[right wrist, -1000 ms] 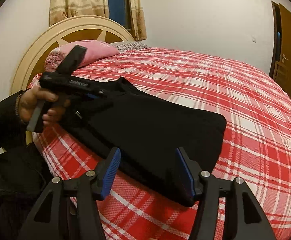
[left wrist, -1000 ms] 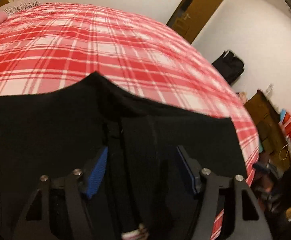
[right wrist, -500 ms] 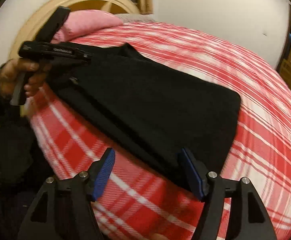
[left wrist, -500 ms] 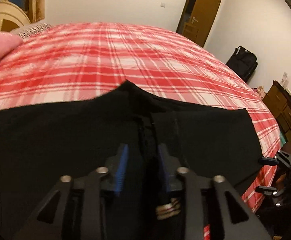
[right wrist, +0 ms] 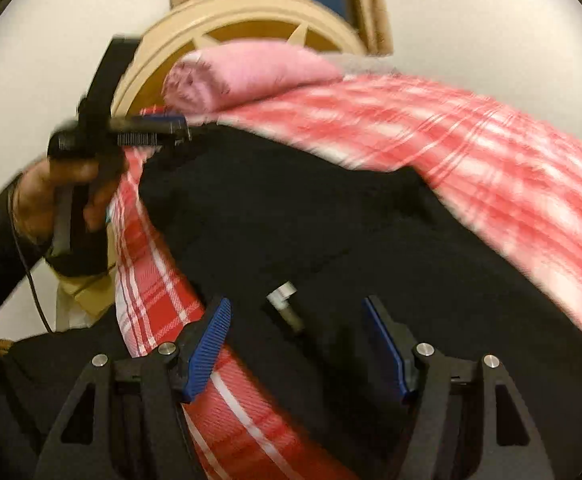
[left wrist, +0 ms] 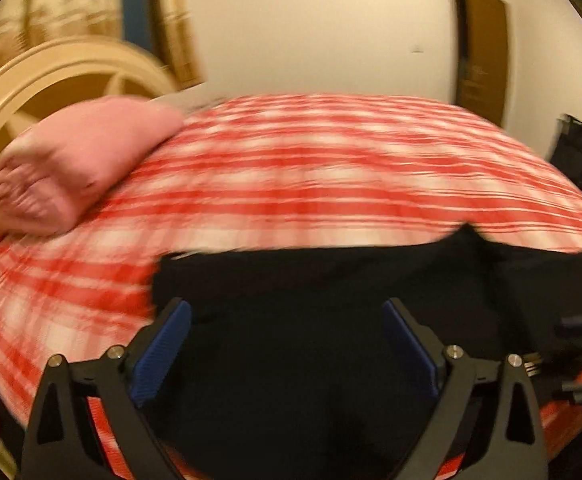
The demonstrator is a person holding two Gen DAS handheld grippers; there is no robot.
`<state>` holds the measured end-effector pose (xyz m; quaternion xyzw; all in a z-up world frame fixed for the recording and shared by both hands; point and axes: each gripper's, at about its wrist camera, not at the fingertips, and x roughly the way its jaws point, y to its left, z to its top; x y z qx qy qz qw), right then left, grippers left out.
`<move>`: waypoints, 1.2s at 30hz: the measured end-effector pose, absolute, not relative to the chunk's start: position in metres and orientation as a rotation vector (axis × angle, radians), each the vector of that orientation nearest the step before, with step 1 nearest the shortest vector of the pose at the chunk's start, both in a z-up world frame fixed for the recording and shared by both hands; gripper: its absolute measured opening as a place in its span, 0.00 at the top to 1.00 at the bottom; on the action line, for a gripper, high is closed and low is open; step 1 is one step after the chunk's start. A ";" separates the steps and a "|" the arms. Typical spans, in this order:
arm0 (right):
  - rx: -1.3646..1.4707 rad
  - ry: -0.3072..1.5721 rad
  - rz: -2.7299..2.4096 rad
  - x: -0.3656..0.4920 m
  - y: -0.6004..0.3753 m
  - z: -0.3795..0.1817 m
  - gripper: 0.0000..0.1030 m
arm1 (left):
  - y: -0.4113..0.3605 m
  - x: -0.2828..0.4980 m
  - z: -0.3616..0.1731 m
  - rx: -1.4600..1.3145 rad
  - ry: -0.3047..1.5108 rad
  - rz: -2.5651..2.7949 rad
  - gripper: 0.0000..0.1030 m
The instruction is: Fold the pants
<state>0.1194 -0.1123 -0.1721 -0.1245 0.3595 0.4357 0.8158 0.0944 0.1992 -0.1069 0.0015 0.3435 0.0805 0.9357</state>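
Motion blur smears the plaid bed [left wrist: 291, 184]. Both tongs, left [left wrist: 287, 344] and right [right wrist: 303, 344], spread over limp black pants [right wrist: 331, 232].

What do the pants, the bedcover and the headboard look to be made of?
Pants: black matte fabric, seemingly soft knit or fleece; it drapes with no sheen, though blur hides the weave.
Bedcover: woven cloth, probably cotton; a red and white plaid with a fine visible weave.
Headboard: looks like painted wood; a smooth cream arch over brown panels.

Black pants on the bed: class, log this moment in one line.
pants: flat on plaid bed | left gripper: open | right gripper: open
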 end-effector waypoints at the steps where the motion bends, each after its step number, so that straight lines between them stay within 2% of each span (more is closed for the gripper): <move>1: -0.277 0.806 0.933 0.117 -0.106 -0.183 0.32 | 0.211 0.091 -0.110 -0.009 0.706 0.189 0.05; 4: -0.320 0.747 0.906 0.103 -0.104 -0.187 0.32 | 0.253 0.082 -0.127 -0.076 0.734 0.276 0.05; 9: -0.216 0.818 0.953 0.114 -0.119 -0.184 0.32 | 0.289 0.073 -0.158 -0.206 0.753 0.280 0.05; 15: -0.281 0.796 0.910 0.102 -0.110 -0.182 0.32 | 0.290 0.079 -0.172 -0.325 0.757 0.173 0.03; 21: -0.271 0.779 0.905 0.091 -0.111 -0.178 0.32 | 0.272 0.091 -0.175 -0.233 0.754 0.108 0.05; 22: -0.266 0.776 0.905 0.091 -0.112 -0.177 0.32 | 0.271 0.092 -0.175 -0.223 0.751 0.103 0.07; 26: -0.259 0.758 0.895 0.090 -0.110 -0.175 0.32 | 0.262 0.093 -0.169 -0.205 0.738 0.056 0.37; 36: -0.268 0.753 0.889 0.086 -0.103 -0.178 0.32 | 0.252 0.097 -0.164 -0.146 0.734 0.072 0.52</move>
